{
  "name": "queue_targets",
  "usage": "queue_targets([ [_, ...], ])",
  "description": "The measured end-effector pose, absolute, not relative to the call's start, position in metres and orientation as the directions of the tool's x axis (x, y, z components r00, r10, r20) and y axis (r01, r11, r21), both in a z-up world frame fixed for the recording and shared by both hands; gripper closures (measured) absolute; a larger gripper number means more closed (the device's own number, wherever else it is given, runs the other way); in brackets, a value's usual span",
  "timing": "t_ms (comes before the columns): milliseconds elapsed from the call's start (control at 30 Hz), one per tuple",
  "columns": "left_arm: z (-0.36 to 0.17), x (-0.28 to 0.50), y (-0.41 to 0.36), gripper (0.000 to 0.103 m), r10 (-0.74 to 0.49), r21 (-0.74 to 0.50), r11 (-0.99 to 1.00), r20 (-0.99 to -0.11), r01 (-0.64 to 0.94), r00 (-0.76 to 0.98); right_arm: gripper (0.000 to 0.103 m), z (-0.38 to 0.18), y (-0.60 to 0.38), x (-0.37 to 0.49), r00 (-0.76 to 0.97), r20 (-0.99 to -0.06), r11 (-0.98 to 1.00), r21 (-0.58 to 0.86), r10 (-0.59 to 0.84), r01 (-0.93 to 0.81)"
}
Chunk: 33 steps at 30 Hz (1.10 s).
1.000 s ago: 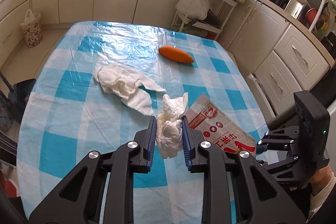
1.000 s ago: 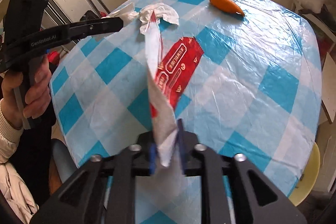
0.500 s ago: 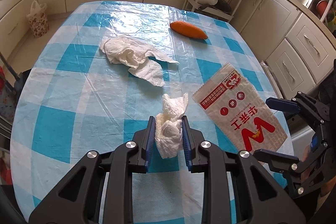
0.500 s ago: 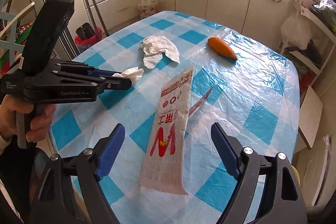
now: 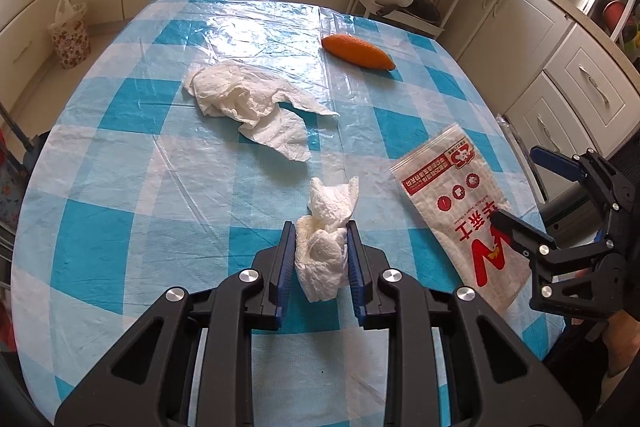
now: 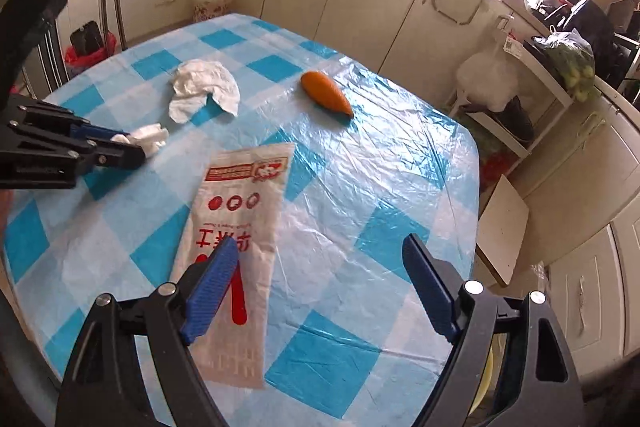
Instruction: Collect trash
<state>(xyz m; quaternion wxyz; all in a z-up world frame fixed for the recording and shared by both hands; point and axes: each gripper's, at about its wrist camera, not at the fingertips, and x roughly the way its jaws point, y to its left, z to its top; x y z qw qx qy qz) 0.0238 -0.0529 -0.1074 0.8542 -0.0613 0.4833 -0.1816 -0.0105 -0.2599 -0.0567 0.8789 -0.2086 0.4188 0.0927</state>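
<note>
A kitchen table (image 5: 120,187) under blue-checked plastic fills both views. The left claw (image 5: 319,247) is clamped on a crumpled tissue (image 5: 324,247) at lower centre. The right claw (image 6: 320,283) is spread apart above a flat wrapper (image 6: 236,227). Beyond lie a larger tissue (image 5: 248,103) and a carrot (image 5: 358,51).
</note>
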Motion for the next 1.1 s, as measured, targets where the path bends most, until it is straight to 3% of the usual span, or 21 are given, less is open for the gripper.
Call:
queue_targets([
  [100,-0.107,0.024,-0.053,0.08,-0.368,-0.28,0.927,-0.803,0.25,0.468,0.022,-0.057,-0.269,-0.008,0.612,-0.79,0.912,-0.264,-0.017,-0.315],
  [167,-0.107,0.024,-0.052,0.08,-0.368,-0.28,0.927,-0.803,0.248,0.468,0.022,-0.051,-0.276,-0.007,0.584,-0.804,0.933,-0.12,0.109,-0.34],
  [267,-0.107,0.023,-0.052,0.08,-0.369,-0.28,0.927,-0.803,0.25,0.468,0.014,-0.054,-0.275,-0.008,0.504,-0.826,0.922,0.046,0.252,-0.385],
  [633,-0.108,0.023,-0.054,0.08,-0.367,-0.275,0.927,-0.804,0.255,0.468,0.015,-0.085,-0.24,-0.014,0.423,-0.887,0.89,-0.033,0.184,-0.455],
  [933,-0.108,0.022,-0.054,0.08,-0.365,-0.272,0.928,-0.804,0.255,0.47,0.038,-0.083,-0.259,-0.007,0.413,-0.887,0.919,0.031,0.207,-0.394],
  [1100,-0.109,0.021,-0.057,0.08,-0.359,-0.263,0.929,-0.804,0.258,0.474,0.067,-0.08,-0.26,-0.009,0.422,-0.881,0.916,0.031,0.215,-0.401],
])
